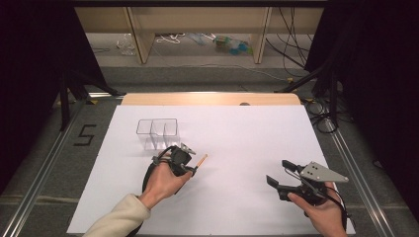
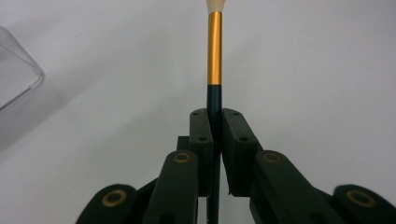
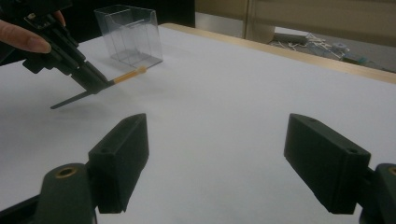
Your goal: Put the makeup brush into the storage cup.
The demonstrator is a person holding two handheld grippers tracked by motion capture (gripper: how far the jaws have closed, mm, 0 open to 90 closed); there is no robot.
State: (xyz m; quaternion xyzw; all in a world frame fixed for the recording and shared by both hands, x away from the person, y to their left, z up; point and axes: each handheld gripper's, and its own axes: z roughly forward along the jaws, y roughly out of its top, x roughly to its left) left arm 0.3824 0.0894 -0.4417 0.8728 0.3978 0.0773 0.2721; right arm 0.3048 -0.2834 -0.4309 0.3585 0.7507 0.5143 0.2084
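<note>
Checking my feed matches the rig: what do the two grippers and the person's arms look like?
Both grippers, left and right, are black, with flat block jaws and brass-coloured pivot pins. The right carries a grey three-cornered plate with small holes. The left arm wears a cream sleeve. A black cable trails from the left gripper.

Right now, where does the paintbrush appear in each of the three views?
High view: paintbrush left of centre, clamped in the left gripper.
Left gripper view: paintbrush runs up the middle from the shut jaws.
Right gripper view: paintbrush upper left.
Shared landmark: clear box close beside the brush.
</note>
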